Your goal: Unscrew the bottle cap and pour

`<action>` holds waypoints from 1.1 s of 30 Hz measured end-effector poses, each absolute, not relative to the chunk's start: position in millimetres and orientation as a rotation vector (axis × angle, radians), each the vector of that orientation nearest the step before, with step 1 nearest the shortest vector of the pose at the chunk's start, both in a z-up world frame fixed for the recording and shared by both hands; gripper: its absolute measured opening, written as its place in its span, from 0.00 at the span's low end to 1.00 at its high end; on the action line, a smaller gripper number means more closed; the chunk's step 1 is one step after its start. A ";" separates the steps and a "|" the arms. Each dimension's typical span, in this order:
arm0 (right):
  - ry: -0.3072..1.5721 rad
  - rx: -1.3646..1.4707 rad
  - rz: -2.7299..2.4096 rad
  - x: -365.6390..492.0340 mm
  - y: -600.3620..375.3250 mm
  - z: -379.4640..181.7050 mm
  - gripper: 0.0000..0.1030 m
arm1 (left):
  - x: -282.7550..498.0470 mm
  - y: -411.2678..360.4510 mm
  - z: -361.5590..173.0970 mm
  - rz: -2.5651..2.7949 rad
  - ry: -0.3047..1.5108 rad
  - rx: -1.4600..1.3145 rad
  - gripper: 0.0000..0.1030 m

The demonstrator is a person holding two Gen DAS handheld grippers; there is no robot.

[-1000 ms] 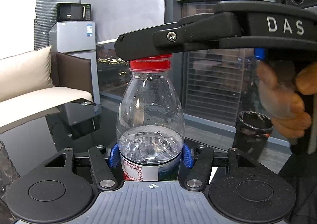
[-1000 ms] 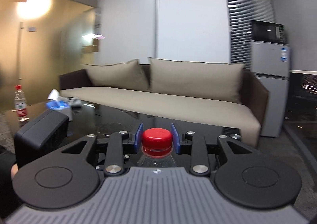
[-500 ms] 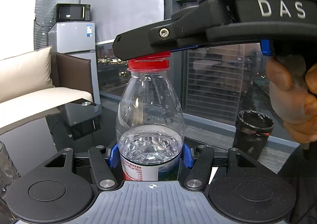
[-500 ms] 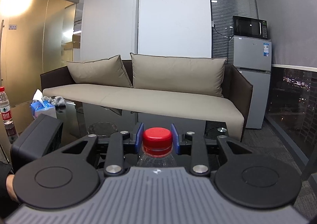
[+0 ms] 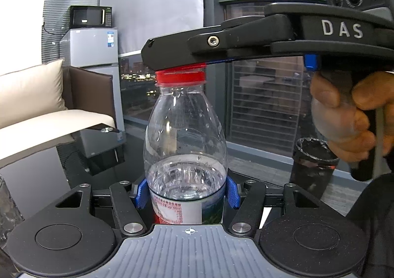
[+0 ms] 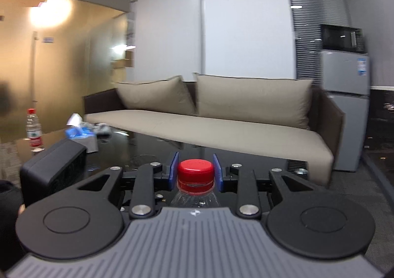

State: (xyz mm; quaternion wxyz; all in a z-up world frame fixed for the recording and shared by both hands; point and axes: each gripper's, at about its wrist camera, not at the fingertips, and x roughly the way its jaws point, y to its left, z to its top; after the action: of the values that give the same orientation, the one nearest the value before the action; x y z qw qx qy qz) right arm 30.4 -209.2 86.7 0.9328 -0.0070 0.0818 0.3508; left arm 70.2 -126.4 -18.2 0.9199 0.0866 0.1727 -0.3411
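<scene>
A clear plastic water bottle, about a third full, stands upright in the left wrist view. My left gripper is shut on its labelled body between the blue pads. Its red cap is on the neck. My right gripper comes in from the right at cap height there. In the right wrist view the right gripper has its blue pads against the two sides of the red cap, shut on it. The bottle's neck shows just below.
A dark glass table holds a second water bottle and a blue tissue pack at far left. A beige sofa, a fridge with microwave, and a black bin stand around.
The right gripper has turned back about the cap: the room swung one way, then back, in its view. The cap stays between the pads. The left gripper and bottle hold still.
</scene>
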 end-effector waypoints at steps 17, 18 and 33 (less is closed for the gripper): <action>0.134 0.012 1.073 68.0 -248.0 86.2 0.30 | 67.1 -127.7 -22.8 -0.726 0.340 0.173 0.53; 0.141 0.027 1.078 70.0 -250.4 86.5 0.30 | 67.0 -127.9 -22.9 -0.728 0.340 0.174 0.53; 0.201 0.023 0.549 20.2 -191.2 103.8 0.34 | 63.8 -137.9 -21.4 -0.680 0.334 0.202 0.53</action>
State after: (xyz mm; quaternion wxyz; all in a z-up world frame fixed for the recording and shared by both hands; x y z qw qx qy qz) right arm 20.2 -191.2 103.8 0.9576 0.0113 0.0992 0.2704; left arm 63.8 -137.9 -21.4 0.9242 0.0983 0.1627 -0.3312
